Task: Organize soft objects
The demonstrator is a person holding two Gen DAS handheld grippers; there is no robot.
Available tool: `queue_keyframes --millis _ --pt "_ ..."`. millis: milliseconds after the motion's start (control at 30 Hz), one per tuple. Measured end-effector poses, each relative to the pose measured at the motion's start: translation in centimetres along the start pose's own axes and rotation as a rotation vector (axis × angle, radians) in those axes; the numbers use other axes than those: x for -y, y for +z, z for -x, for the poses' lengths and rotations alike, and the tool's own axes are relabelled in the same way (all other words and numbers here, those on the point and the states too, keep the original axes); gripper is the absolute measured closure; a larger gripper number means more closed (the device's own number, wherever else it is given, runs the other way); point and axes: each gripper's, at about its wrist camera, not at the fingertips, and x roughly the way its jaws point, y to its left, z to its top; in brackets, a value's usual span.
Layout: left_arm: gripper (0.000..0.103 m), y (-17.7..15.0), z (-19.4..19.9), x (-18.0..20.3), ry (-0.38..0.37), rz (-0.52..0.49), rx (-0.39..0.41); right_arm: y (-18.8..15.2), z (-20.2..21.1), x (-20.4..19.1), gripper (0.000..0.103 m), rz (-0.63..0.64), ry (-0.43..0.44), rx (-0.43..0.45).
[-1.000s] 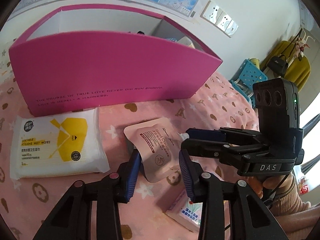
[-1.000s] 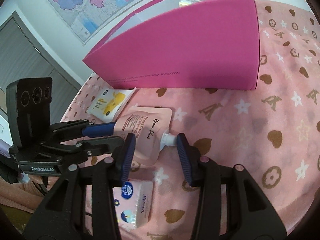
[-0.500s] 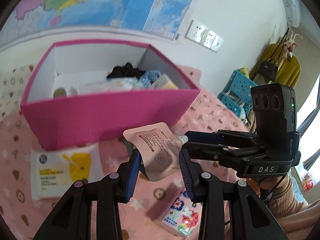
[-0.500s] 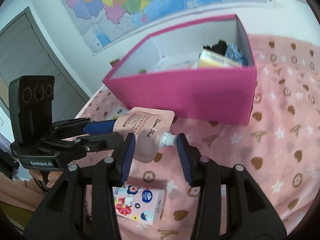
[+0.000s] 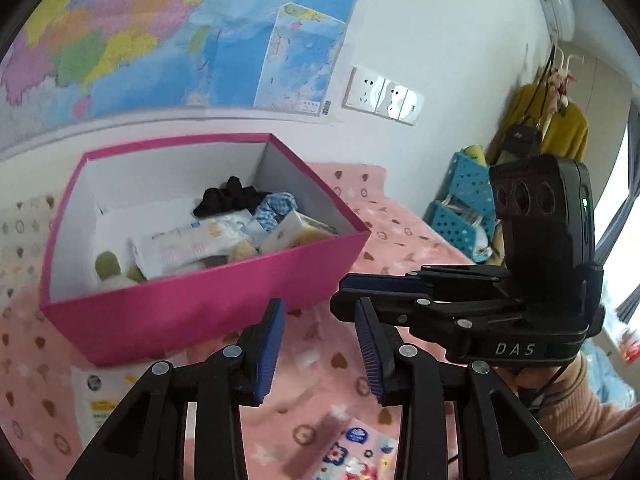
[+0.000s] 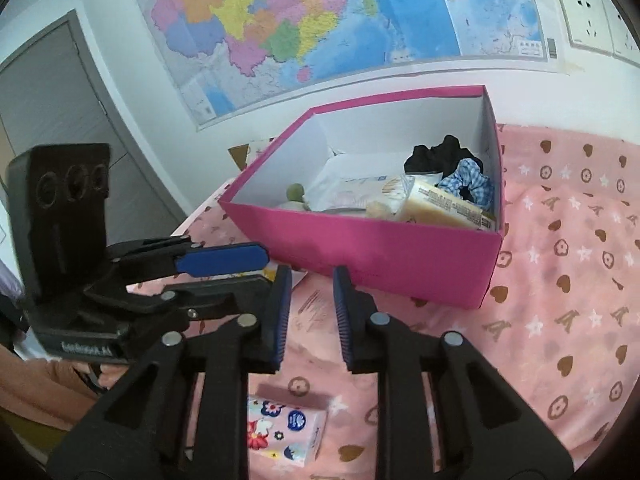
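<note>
1. Your two claws: left gripper (image 5: 320, 320) narrow, empty; right gripper (image 6: 312, 292) narrow, just closing on nothing.
2. One pink cardboard box (image 5: 200, 312) at 12 o'clock.
3. One floral tissue pack (image 6: 296, 424) at 6 o'clock.

I can't read the wet wipes pack (image 5: 100, 404): the left gripper's frame and the pink box (image 5: 208, 316) cover most of it. The floral tissue pack (image 6: 286, 432) is partly behind my right gripper's arm, and in the left view it is blurred and cut off by the bottom edge. The box's lower contents (image 6: 360, 200) are hidden by its front wall.
</note>
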Motion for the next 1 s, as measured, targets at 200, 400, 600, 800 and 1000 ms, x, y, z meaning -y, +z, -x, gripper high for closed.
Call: queue_keyframes --millis 200,400,600,800,1000 --pt "0.065 -1.5 -0.5 -3.1 0.042 0.084 -0.041 -2.1 -1.7 2.3 0.065 -0.072 -0.017 -0.097" --pt "0.063 -3.9 -0.8 -6.3 0.095 0.156 -0.09 -4.2 -4.4 3.2 0.057 -0.117 0.0 -0.179" --pt "0.062 -5.9 -2.4 -7.6 0.153 0.172 -0.164 -4.4 -6.0 3.1 0.057 -0.135 0.004 -0.201" --pt "0.058 -7.0 0.5 -10.3 0.21 0.238 -0.105 -3.4 -6.4 0.3 0.057 -0.059 0.061 -0.203" --pt "0.057 -7.6 3.1 -13.7 0.311 0.299 -0.077 -1.6 -9.8 -3.6 0.057 0.054 0.122 -0.253"
